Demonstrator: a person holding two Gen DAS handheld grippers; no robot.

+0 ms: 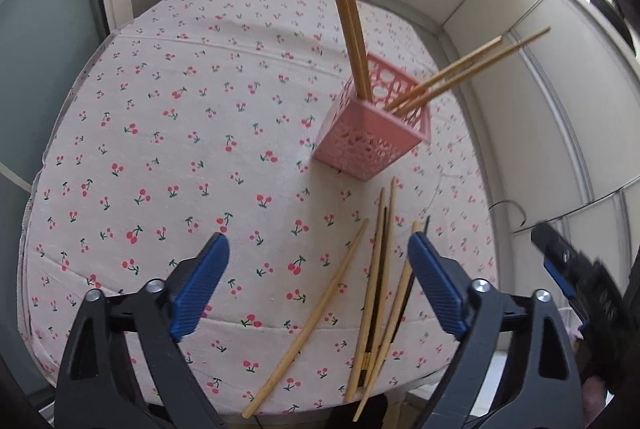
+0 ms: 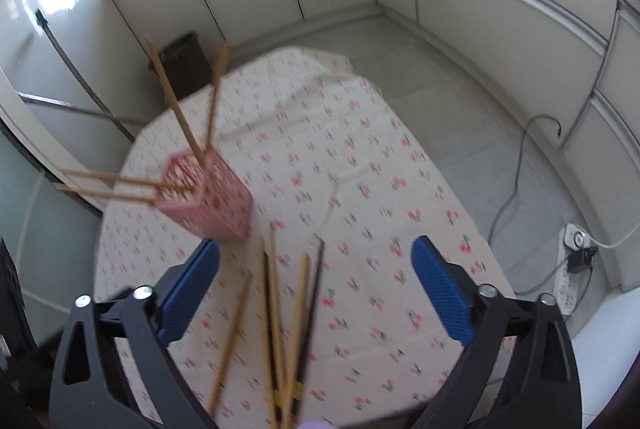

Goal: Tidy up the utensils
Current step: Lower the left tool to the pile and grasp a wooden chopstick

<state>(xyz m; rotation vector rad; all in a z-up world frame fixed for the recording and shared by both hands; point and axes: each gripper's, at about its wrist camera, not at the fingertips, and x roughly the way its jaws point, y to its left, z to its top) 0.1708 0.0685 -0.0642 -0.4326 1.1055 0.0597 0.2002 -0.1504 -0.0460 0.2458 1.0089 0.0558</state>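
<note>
A cherry-print tablecloth (image 1: pixel 168 133) covers a rounded table set among pale cabinet fronts, and on it stands the pink lattice holder (image 1: pixel 372 133) with four bamboo chopsticks (image 1: pixel 350 13) already leaning out of it, two steep, two splayed toward the cabinets. The loose chopsticks (image 1: pixel 378 265) lie in a ragged bundle on the cloth just in front of the holder, running off toward the near table edge, with one stray chopstick (image 1: pixel 316 313) angled apart on their left. Left gripper (image 1: pixel 318 281) has its blue pads spread wide, nothing between them, hanging above that pile; right gripper (image 2: pixel 316 289) is just as wide and empty, also over the bundle, its view blurred. This looks like the reach for the next pick. It calls for singling out one stick or a pair. The bundle's ends overhang the near edge; open cloth lies left.
</note>
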